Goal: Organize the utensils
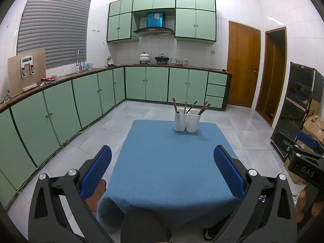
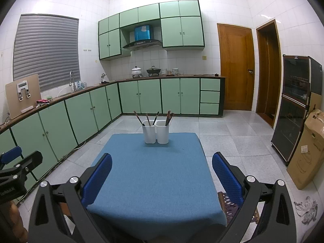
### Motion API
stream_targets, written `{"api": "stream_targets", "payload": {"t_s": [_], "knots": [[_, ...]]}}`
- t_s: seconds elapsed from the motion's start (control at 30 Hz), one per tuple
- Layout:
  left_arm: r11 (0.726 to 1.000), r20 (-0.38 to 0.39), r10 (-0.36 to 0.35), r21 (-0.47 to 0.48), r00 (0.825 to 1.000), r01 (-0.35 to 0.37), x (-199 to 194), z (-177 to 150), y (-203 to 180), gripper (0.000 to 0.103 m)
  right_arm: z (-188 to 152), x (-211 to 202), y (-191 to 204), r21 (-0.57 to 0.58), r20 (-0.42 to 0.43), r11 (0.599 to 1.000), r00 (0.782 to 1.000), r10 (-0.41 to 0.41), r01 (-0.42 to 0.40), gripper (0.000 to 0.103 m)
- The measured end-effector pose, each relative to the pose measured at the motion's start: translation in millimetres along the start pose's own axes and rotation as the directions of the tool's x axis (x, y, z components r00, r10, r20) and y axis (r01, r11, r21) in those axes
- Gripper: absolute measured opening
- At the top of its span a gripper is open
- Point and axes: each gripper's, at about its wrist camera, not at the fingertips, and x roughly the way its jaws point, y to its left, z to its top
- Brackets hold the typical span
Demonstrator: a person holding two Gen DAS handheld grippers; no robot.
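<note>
Two white holders stand side by side at the far end of a table under a blue cloth (image 1: 166, 158) (image 2: 149, 174). The left holder (image 1: 179, 122) (image 2: 149, 134) and the right holder (image 1: 193, 122) (image 2: 162, 134) each contain dark chopsticks (image 1: 203, 107) (image 2: 169, 117) that lean outward. My left gripper (image 1: 162, 162) hovers open over the near half of the table, nothing between its blue pads. My right gripper (image 2: 162, 168) is open too and holds nothing. Each gripper shows at the edge of the other's view: the right gripper (image 1: 305, 141) and the left gripper (image 2: 12, 154).
Green cabinets (image 1: 60, 109) under a brown counter run along the left and back walls. A sink tap (image 1: 79, 59), pots (image 1: 144, 57) and a board (image 1: 26, 71) sit on the counter. A dark cabinet (image 2: 293, 109) and a cardboard box (image 2: 305, 151) stand right. A chair seat (image 2: 228, 204) is beside the table.
</note>
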Motion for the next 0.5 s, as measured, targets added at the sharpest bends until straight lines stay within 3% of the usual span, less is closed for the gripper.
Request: {"api": "stream_targets", "payload": {"t_s": [0.5], "knots": [[1.000,-0.002,-0.003,-0.001,1.000,0.003,-0.8,1.2,0.0,0.098,0.1,-0.3,1.1,0.001,0.000,1.000,1.000,-0.001,0.001,0.097]]}}
